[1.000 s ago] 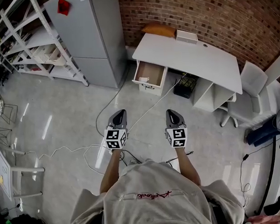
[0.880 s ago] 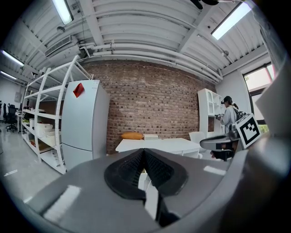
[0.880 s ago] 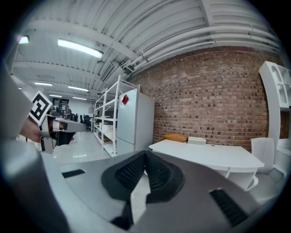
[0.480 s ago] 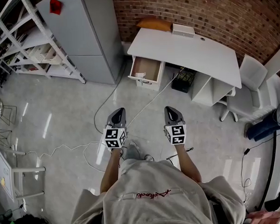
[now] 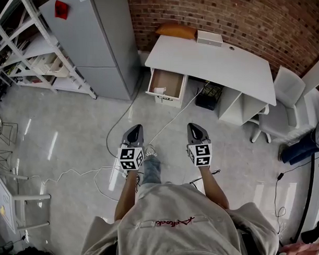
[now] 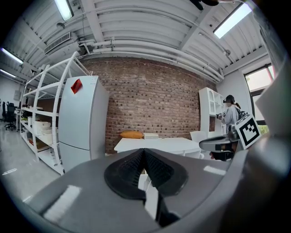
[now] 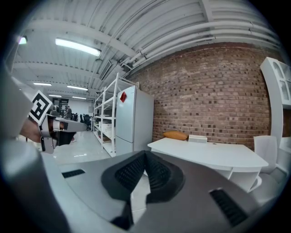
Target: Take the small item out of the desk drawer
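A white desk [image 5: 214, 59] stands against the brick wall, with its drawer [image 5: 171, 77] pulled open at the left end. A small white item [image 5: 159, 90] lies in the drawer's front corner. Both grippers hang over the floor well short of the desk, side by side and pointing at it. My left gripper [image 5: 135, 128] is shut and empty; in the left gripper view [image 6: 144, 150] its pads meet at the tip. My right gripper [image 5: 195, 125] is likewise shut on nothing, seen in the right gripper view [image 7: 145, 153]. The desk [image 7: 209, 152] shows beyond the jaws.
A tall grey cabinet [image 5: 101, 42] and white shelving [image 5: 37, 55] stand left of the desk. An orange cushion [image 5: 176, 30] and a white box [image 5: 209, 39] lie on the desk. A black box [image 5: 208, 96] sits under it, a white chair [image 5: 284, 99] to its right. Cables [image 5: 117, 126] trail across the floor.
The person has stepped toward the desk: a leg and shoe now show between the grippers. Both grippers travelled along with the step and stay shut.
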`<state>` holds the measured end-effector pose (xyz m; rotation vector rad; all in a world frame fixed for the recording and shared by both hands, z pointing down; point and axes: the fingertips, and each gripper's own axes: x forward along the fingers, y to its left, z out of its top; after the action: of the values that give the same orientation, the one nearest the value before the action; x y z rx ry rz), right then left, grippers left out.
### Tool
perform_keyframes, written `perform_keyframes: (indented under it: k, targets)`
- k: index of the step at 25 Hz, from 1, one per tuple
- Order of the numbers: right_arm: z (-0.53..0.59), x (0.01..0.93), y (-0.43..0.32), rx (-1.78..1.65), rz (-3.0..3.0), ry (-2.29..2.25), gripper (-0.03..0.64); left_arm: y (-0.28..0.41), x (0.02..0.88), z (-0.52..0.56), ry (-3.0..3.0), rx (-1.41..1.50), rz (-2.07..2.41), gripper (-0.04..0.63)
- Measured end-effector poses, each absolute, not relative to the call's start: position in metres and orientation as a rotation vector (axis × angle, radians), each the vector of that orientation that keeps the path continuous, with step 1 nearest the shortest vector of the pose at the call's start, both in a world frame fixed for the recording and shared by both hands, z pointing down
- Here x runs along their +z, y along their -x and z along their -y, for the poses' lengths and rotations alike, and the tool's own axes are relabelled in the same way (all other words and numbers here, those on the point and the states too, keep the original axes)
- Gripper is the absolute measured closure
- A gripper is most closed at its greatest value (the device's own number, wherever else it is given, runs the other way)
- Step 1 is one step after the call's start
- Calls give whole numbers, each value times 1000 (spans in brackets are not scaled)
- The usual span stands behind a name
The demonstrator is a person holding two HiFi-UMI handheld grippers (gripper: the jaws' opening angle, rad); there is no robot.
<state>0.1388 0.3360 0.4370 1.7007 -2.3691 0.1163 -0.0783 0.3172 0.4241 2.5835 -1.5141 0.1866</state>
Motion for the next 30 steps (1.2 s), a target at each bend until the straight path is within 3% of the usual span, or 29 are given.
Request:
perform_keyframes:
  k: [11,30]
  targets:
    - [-244,441,-124,96,2346,-1702,606,91,433,-223,-2582,160,1493,586]
    - [-7,413,-85,36,2289,-1738,606,119,408,28,-2646,126,1403,586]
